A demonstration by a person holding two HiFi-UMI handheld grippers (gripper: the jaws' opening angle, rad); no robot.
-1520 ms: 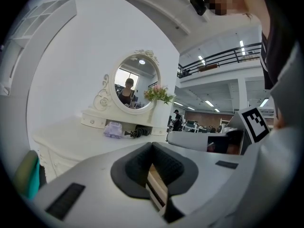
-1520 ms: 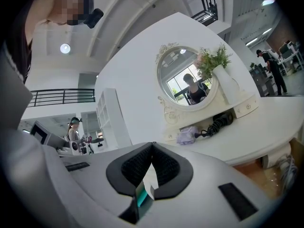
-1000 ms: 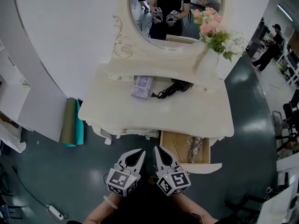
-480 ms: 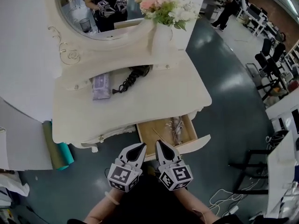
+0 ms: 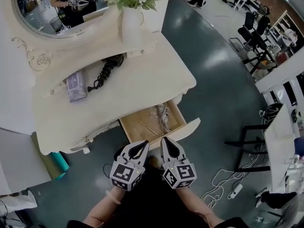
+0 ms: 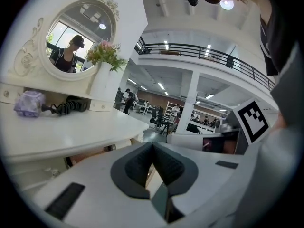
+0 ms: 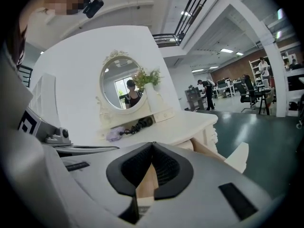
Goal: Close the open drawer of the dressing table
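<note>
The cream dressing table [image 5: 142,87] has its right-hand drawer [image 5: 151,122] pulled out, showing a wooden inside with a thin stick and a small tangle of items. The drawer's cream front panel [image 5: 184,128] points toward me. My left gripper [image 5: 144,145] and right gripper [image 5: 165,140] sit side by side just short of that front panel, touching nothing. Both are shut with nothing between the pads. In the left gripper view my left gripper [image 6: 153,147] points under the tabletop [image 6: 71,132]. In the right gripper view my right gripper [image 7: 152,148] faces the drawer's front panel [image 7: 238,156].
An oval mirror [image 5: 38,8], a vase of flowers [image 5: 130,15], a black hair dryer [image 5: 107,68] and a purple pack [image 5: 75,87] are on the table. A teal roll [image 5: 58,163] leans at its left. A black stand [image 5: 247,141] and floor cables [image 5: 223,179] lie to the right.
The head view has swung, so the table slid up and left in the picture. The open drawer now lies directly ahead of both gripper tips. The drawer stays pulled out.
</note>
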